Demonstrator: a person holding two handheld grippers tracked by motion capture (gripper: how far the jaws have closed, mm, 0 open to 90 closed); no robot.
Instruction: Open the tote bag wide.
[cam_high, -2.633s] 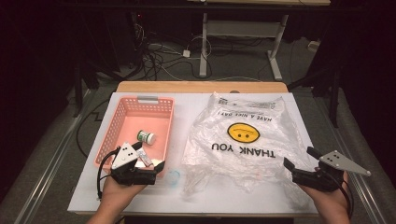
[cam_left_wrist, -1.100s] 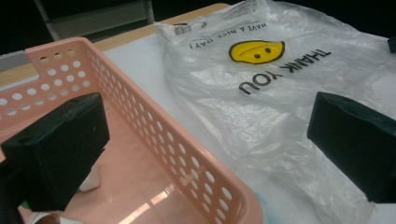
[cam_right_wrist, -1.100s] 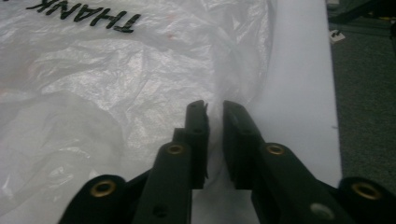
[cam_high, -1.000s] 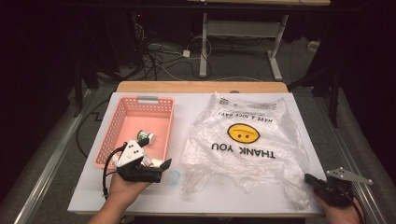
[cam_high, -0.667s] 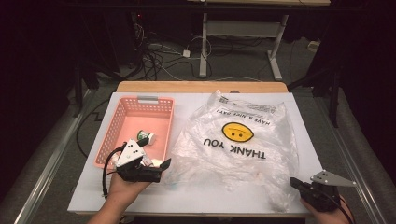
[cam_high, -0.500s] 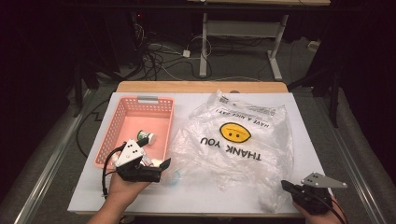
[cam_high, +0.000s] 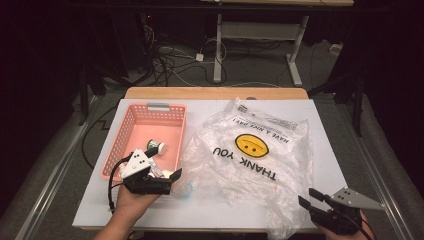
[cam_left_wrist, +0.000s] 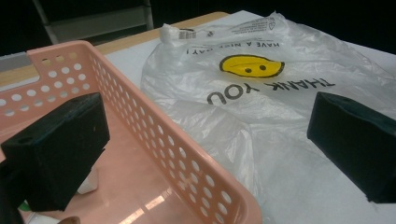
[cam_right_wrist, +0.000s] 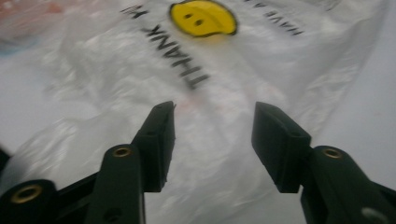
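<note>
A clear plastic bag (cam_high: 250, 160) (smiley face, "THANK YOU" print) is lying across the centre and right of the white table (cam_high: 325, 125). Left of it a pink basket (cam_high: 130, 130) is holding a small jar (cam_high: 156, 148). The left gripper (cam_high: 170, 181) is hovering at the basket's lower edge, fingers apart. The right gripper (cam_high: 311, 198), lower right, is spreading its fingers over the bag's edge.

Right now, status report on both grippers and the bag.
Left gripper open by basket corner. Right gripper open at plastic bag near edge, nothing held. Bag flat, unobstructed.
</note>
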